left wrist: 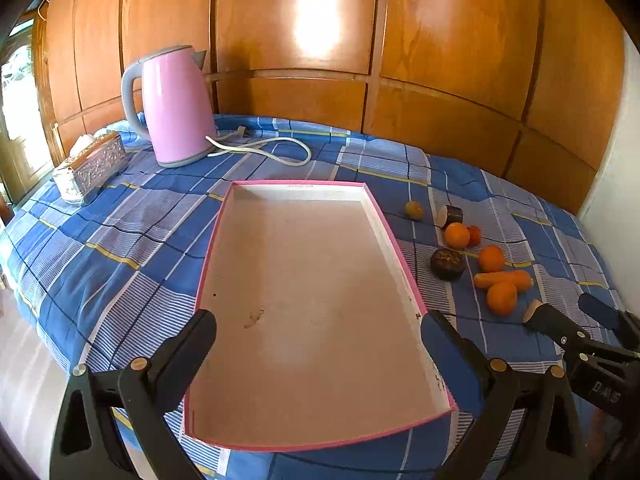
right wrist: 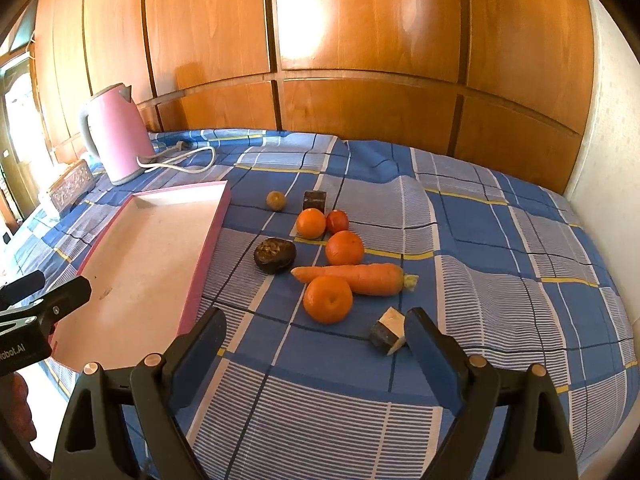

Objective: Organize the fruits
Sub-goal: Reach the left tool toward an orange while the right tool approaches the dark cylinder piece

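Note:
A shallow pink-rimmed tray lies bare on the blue checked cloth. To its right lies the produce: three oranges, the nearest one in front, a carrot, a small red fruit, a dark round fruit, a small yellowish fruit and two dark-skinned cut pieces. My left gripper stands open over the tray's near end. My right gripper is open, just short of the nearest orange, its right finger beside the near cut piece.
A pink kettle with a white cord stands behind the tray, and an ornate silver box sits at far left. Wooden panelling backs the table. The cloth to the right of the fruit is bare.

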A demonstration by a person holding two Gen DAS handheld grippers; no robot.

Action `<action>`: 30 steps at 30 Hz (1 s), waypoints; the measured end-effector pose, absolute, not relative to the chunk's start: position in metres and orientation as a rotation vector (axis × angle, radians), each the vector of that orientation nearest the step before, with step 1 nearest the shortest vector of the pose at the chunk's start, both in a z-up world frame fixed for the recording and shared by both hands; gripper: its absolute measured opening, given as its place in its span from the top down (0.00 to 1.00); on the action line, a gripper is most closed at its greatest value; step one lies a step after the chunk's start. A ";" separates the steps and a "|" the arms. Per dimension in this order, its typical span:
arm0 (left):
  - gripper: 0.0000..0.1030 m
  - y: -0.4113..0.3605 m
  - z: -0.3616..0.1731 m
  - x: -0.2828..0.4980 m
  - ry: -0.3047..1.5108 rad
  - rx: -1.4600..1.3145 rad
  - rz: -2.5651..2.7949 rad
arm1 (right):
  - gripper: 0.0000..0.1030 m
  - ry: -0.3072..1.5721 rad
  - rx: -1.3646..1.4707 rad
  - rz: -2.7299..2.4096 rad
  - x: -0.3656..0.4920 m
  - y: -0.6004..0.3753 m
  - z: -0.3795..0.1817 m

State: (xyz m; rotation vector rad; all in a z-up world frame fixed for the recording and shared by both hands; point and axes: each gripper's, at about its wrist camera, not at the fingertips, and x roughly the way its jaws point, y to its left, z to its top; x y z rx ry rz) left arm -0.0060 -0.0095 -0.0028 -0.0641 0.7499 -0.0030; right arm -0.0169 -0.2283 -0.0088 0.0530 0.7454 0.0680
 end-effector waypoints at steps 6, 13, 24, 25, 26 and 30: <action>0.00 -0.015 -0.002 -0.007 0.751 -0.057 -0.011 | 0.11 0.742 0.064 0.067 -0.018 -0.232 -0.008; 0.00 -0.023 -0.002 -0.008 0.755 -0.042 -0.043 | 0.28 0.755 0.091 0.061 -0.020 -0.244 -0.010; 0.00 -0.047 0.003 0.007 0.776 0.029 -0.212 | 0.62 0.846 0.223 0.068 -0.019 -0.303 -0.030; 0.00 -0.049 0.003 0.008 0.779 0.029 -0.228 | 0.62 0.854 0.237 0.066 -0.018 -0.310 -0.032; 0.00 -0.052 0.002 0.011 0.786 0.032 -0.251 | 0.62 0.861 0.244 0.062 -0.018 -0.315 -0.034; 0.00 -0.062 -0.003 0.021 0.836 0.010 -0.330 | 0.62 0.896 0.256 0.038 -0.013 -0.330 -0.045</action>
